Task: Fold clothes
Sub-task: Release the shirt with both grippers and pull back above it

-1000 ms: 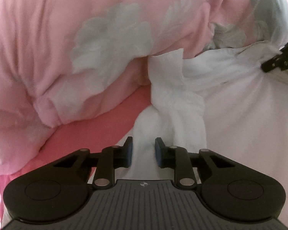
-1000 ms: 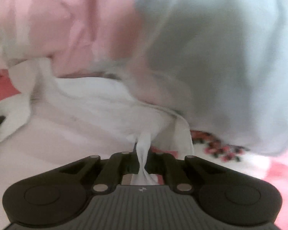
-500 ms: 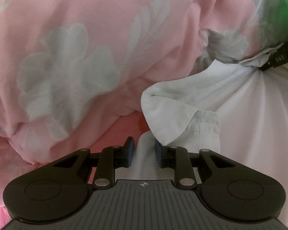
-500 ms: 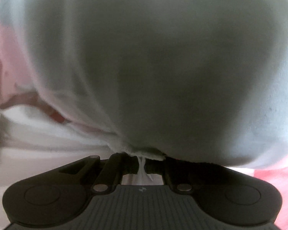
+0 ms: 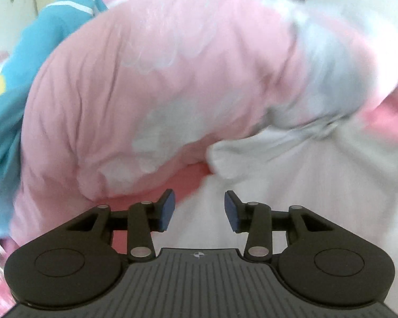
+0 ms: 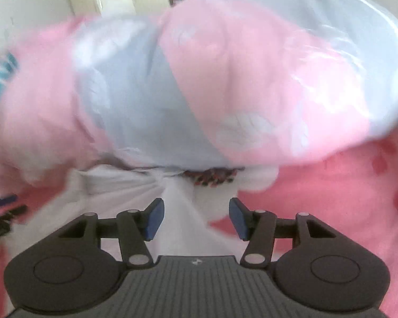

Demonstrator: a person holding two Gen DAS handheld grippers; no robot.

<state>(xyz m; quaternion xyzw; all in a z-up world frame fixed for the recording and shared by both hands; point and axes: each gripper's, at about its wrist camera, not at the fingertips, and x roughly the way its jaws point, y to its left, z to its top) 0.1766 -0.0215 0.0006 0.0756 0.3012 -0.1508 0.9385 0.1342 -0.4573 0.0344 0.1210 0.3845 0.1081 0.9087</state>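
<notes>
Now both grippers stand wide open and hold nothing: 0.5 s ago the right gripper point(image 6: 193, 216) pinched a fold of the white garment point(image 6: 177, 212), and the left gripper point(image 5: 199, 209) was nearly closed. White cloth point(image 5: 291, 185) lies between and beyond each pair of jaws, the pink floral quilt point(image 5: 146, 79) bunched behind.

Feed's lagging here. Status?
Left gripper open. Right gripper open. White garment flat below. Pink quilt bunched against its far edge.
</notes>
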